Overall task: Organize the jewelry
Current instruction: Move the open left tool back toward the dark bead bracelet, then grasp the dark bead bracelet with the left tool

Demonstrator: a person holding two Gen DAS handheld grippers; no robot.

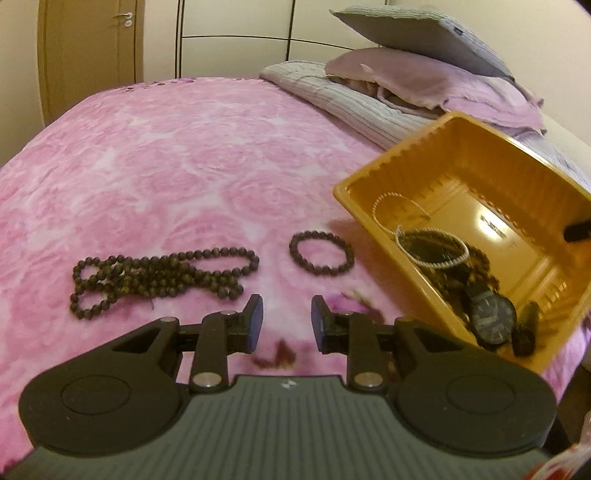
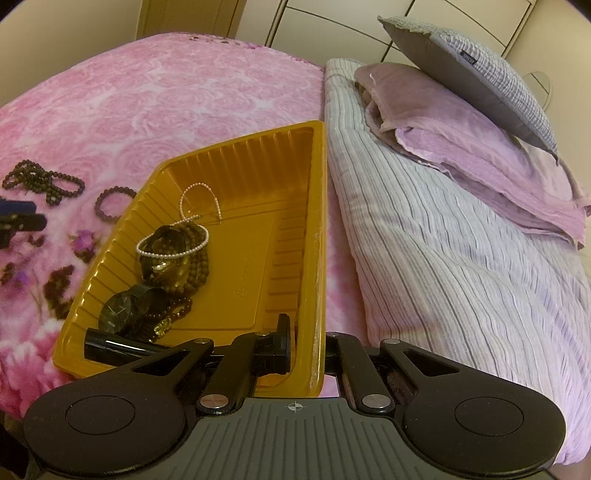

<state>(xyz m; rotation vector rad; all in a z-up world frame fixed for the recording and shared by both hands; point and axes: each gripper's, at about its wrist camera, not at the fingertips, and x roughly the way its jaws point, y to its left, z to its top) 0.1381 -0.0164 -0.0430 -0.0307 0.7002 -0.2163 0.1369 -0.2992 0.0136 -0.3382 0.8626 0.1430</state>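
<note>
Orange plastic, ribbed along its walls, the tray (image 2: 258, 177) sits tilted on the pink bedspread (image 1: 166, 155), its near wall pinched by the right gripper (image 2: 306, 347). Inside lie a pearl bracelet (image 2: 173, 245), brown beads and a black watch (image 2: 116, 312), heaped toward the low side. Left of the tray, apart from it, lie a dark bead bracelet (image 1: 320, 252) and a long bead necklace (image 1: 159, 277). The left gripper (image 1: 287, 325) hovers spread above bare blanket before them. Striped pillows (image 2: 424, 221) crowd the tray's far edge.

place: home bedroom | cues: pink rose bedspread (image 1: 184, 166), stacked pillows (image 2: 461, 147), wardrobe doors (image 1: 236, 33)
</note>
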